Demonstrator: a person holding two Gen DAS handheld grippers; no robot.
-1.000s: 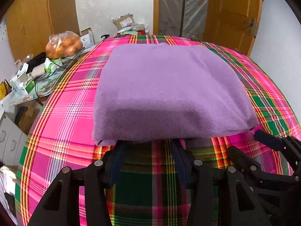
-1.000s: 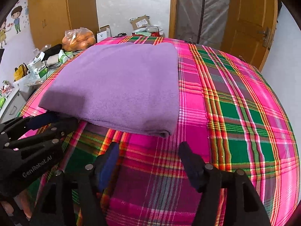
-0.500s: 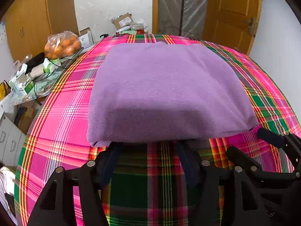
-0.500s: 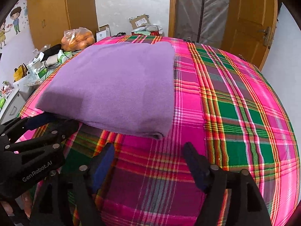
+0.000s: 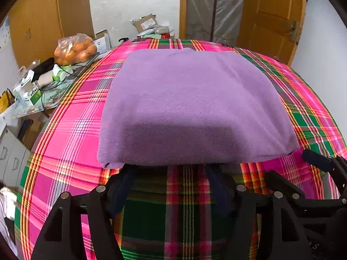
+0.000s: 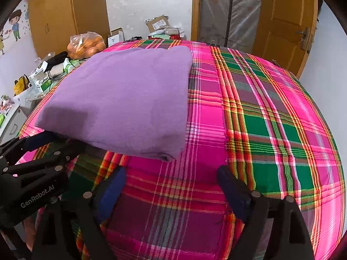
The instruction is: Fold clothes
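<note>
left wrist: jaws' tips under purple cloth

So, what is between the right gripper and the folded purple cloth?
Only bare plaid bedcover lies between the open right gripper and the purple cloth's near corner, as the right wrist view shows.

A bag of oranges sits beyond the plaid cloth's far left corner, cardboard boxes behind its far edge.
</note>
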